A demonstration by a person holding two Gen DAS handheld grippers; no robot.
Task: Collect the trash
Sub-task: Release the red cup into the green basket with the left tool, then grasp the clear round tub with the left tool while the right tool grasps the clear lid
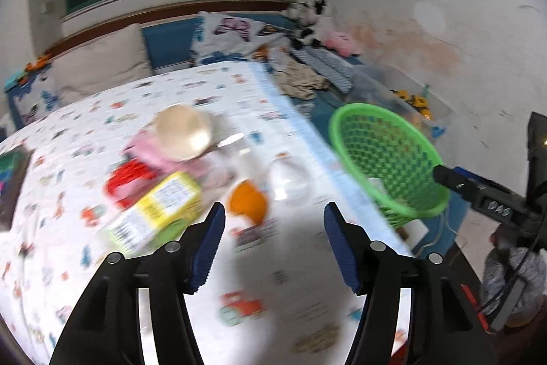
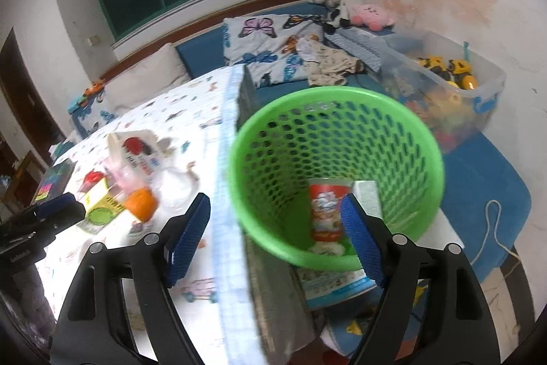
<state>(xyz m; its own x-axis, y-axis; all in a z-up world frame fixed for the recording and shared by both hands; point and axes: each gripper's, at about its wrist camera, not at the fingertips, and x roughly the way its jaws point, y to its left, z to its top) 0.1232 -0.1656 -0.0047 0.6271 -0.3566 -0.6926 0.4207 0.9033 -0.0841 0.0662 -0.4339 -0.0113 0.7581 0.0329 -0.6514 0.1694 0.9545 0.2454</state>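
Note:
A green mesh basket (image 2: 336, 139) stands off the table's right edge; it also shows in the left wrist view (image 1: 386, 156). Inside it lie a red printed cup (image 2: 328, 214) and a grey box (image 2: 367, 197). On the table lies a pile of trash: an orange piece (image 1: 248, 202), a yellow-green carton (image 1: 160, 211), a clear plastic bottle (image 1: 289, 182), a cream bowl (image 1: 183, 130) and a red item (image 1: 128, 180). My left gripper (image 1: 273, 248) is open and empty above the table, just short of the orange piece. My right gripper (image 2: 277, 238) is open and empty at the basket's near rim.
The table wears a white cartoon-print cloth (image 1: 239, 296). A clear bin of toys (image 2: 454, 84) stands right of the basket. A bed with pillows (image 2: 266, 33), clothes and plush toys lies behind. A dark book (image 1: 12, 180) sits at the table's left edge.

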